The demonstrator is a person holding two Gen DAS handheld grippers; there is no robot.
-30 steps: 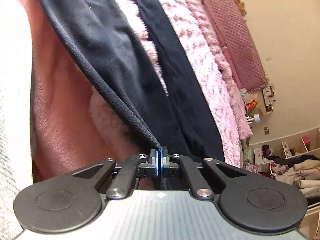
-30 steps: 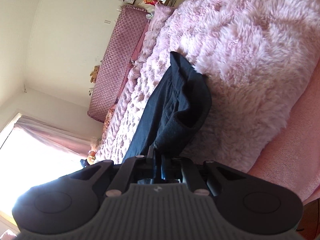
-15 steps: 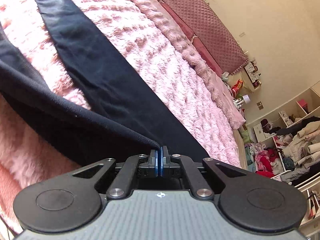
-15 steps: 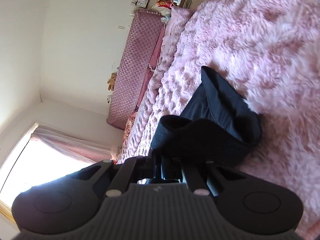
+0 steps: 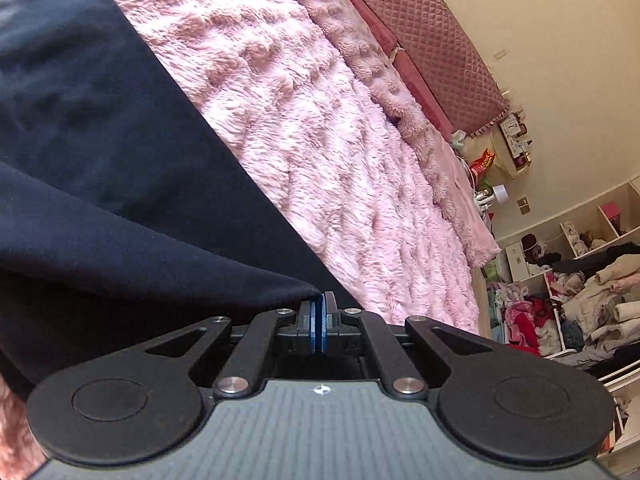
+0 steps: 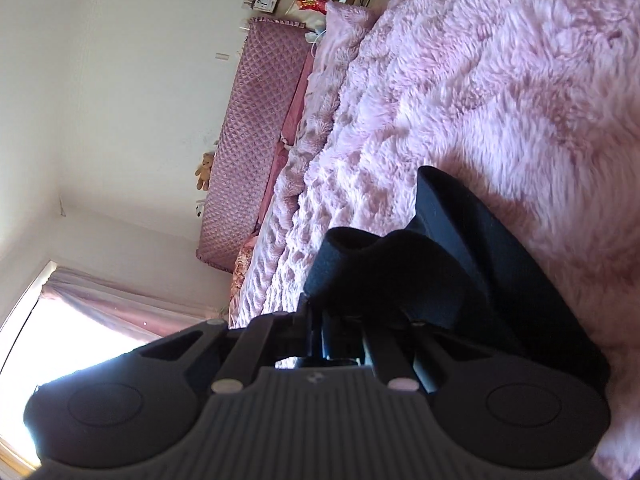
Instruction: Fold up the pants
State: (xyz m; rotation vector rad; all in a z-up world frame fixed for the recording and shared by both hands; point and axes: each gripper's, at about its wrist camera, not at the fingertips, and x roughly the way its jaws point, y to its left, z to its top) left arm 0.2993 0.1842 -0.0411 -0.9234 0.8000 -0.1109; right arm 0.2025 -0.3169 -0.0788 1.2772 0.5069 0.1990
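Note:
Dark navy pants [image 5: 104,184] lie on a fluffy pink blanket [image 5: 320,128] on a bed. My left gripper [image 5: 319,312] is shut on a corner of the pants' fabric, which spreads left from the blue pads, doubled over another layer. In the right wrist view my right gripper [image 6: 320,332] is shut on the pants [image 6: 460,280] at a thick hem or waistband edge that curls up just above the jaws. The cloth bunches to the right of the gripper over the pink blanket [image 6: 500,80].
A quilted mauve headboard [image 5: 432,40] runs along the cream wall and also shows in the right wrist view [image 6: 256,132]. Open shelves with piled clothes [image 5: 580,288] stand past the bed's far end. A curtained bright window [image 6: 80,320] is at lower left.
Both grippers have moved along the bed with the pants, keeping their grip. The cloth now lies closer and lower against the blanket, with one layer over another in the left view.

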